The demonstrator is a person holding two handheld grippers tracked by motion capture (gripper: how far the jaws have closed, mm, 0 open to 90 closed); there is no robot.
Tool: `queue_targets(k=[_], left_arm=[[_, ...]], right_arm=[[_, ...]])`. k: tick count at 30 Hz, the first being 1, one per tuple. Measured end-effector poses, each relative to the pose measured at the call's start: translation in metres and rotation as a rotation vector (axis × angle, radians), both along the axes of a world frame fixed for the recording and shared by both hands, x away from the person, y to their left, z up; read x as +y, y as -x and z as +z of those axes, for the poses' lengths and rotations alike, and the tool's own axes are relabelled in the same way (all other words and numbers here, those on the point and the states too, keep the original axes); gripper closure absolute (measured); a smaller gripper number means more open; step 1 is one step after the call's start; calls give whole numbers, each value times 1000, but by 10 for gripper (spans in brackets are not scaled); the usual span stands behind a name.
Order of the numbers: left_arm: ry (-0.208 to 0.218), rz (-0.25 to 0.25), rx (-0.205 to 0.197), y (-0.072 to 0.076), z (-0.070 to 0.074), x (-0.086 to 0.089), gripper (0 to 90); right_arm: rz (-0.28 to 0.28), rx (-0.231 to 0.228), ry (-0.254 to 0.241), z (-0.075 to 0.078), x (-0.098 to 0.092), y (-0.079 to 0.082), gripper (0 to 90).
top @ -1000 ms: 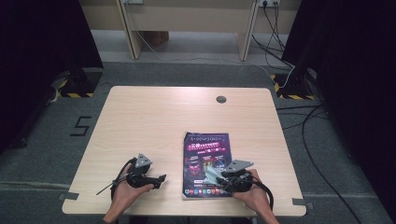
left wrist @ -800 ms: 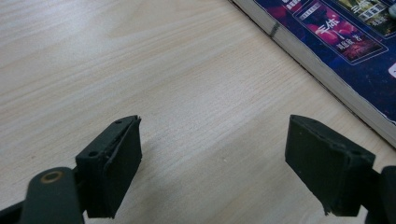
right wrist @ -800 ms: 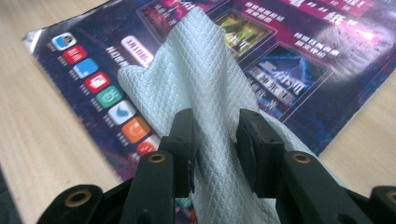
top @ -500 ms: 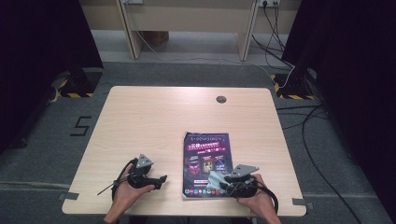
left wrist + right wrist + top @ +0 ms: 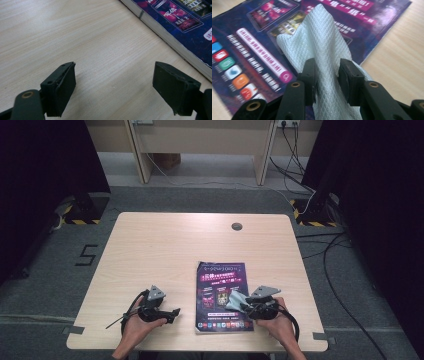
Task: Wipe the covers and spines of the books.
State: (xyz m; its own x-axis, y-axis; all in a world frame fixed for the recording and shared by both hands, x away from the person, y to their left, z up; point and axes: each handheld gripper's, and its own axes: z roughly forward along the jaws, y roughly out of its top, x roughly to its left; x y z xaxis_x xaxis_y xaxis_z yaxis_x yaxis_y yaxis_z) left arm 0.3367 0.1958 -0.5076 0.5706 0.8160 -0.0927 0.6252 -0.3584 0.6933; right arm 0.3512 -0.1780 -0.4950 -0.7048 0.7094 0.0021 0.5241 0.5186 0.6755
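A purple magazine [image 5: 221, 292] lies flat on the wooden table [image 5: 165, 255], near its front edge. My right gripper [image 5: 239, 303] rests over the magazine's lower right part, shut on a white quilted cloth [image 5: 319, 47]. The cloth bunches up between the jaws and drapes onto the magazine cover [image 5: 254, 47]. My left gripper [image 5: 175, 312] sits on the bare table to the left of the magazine, open with nothing between its fingers [image 5: 60, 87]. The magazine's edge [image 5: 170, 37] shows ahead and to the right of the left jaws.
A small round grommet [image 5: 237, 226] sits near the table's far edge. Cables [image 5: 300, 185] trail over the grey floor behind and to the right. A pale desk frame [image 5: 200, 145] stands beyond the table.
My right gripper with the cloth has slid a little toward the front and left over the magazine. The left gripper has kept still.
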Motion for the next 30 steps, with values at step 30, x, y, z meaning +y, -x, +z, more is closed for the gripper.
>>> queue_targets(k=[30], left_arm=[[27, -7, -2, 0, 0, -3, 181]], right_arm=[[-124, -38, 43, 1, 19, -86, 708]])
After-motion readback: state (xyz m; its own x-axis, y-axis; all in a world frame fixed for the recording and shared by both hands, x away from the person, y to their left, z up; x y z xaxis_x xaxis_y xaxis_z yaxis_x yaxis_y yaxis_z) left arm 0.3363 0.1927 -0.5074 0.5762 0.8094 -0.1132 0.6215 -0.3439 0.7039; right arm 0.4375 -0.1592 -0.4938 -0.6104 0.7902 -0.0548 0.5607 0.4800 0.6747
